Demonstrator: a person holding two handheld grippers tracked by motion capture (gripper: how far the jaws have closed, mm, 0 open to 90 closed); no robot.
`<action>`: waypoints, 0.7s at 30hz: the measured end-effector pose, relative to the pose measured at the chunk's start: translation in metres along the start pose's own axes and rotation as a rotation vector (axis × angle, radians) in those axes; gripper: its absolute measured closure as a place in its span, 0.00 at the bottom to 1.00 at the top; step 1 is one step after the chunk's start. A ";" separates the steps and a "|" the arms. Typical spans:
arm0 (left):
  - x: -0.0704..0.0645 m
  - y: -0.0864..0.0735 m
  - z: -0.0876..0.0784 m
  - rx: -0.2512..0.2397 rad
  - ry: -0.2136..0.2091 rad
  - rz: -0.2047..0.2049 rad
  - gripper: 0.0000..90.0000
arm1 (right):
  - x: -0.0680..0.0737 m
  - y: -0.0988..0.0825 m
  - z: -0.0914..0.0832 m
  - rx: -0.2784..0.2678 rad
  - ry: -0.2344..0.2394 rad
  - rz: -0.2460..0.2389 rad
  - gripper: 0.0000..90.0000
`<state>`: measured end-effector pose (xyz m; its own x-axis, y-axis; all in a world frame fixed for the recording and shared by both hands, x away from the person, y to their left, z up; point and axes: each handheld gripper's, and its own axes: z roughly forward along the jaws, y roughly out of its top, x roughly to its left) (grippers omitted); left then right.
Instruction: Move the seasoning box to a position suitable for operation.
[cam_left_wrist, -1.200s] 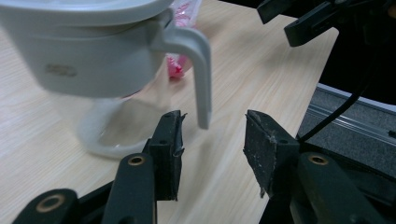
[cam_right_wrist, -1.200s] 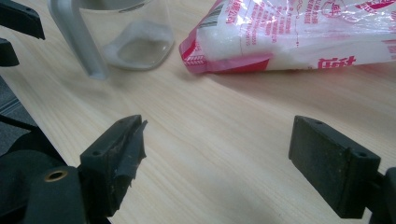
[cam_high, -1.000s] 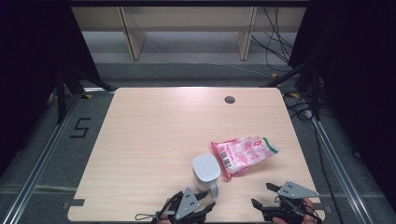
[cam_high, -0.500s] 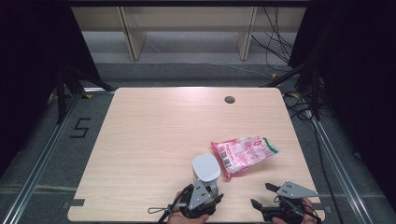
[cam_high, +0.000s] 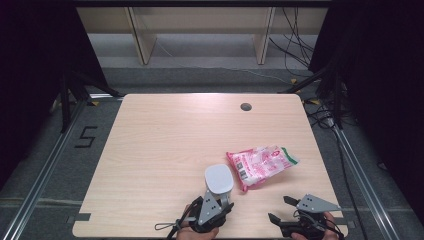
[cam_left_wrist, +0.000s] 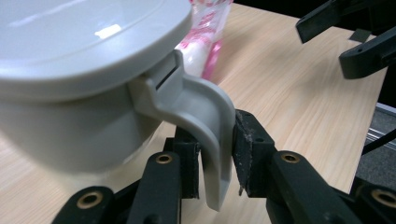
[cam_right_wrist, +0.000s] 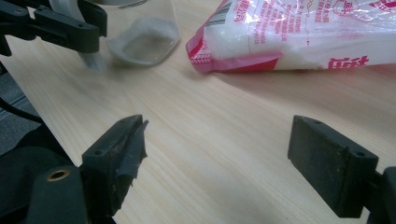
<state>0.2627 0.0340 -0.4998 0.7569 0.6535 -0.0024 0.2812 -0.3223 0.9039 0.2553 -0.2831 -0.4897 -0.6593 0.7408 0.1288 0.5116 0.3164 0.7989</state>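
A grey lidded jug (cam_high: 219, 178) stands near the front edge of the table (cam_high: 165, 145), just beside a pink and white bag (cam_high: 261, 164) that lies flat to its right; the left gripper (cam_high: 218, 202) sits directly in front of the jug, on the person's side, pointing at its near wall. In the left gripper view the jug's curved handle (cam_left_wrist: 212, 126) hangs down between the two black jaws; the jaws have just been closing and now stand narrow around it, the right-hand pad touching or almost touching the handle, the left-hand pad just beside it with a slight gap, so a firm grip cannot be told. The right gripper (cam_high: 283, 211) rests at the front edge, to the right of the jug and well apart from it, below the bag; its jaws stand wide with only bare tabletop between them; the bag (cam_right_wrist: 299, 32) lies beyond them, untouched.
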 end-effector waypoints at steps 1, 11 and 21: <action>0.002 -0.002 -0.004 -0.002 0.004 -0.004 0.79 | 0.001 0.000 -0.001 0.002 0.015 0.009 0.22; 0.025 -0.017 -0.033 -0.004 0.044 -0.024 0.76 | -0.001 0.000 0.001 -0.006 0.006 -0.019 0.22; 0.039 -0.018 -0.033 -0.019 0.069 -0.059 0.76 | 0.001 0.000 0.001 0.017 0.019 -0.007 0.22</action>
<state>0.2675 0.0881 -0.5021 0.6965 0.7170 -0.0274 0.3126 -0.2688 0.9111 0.2547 -0.2817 -0.4899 -0.6729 0.7274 0.1347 0.5166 0.3317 0.7894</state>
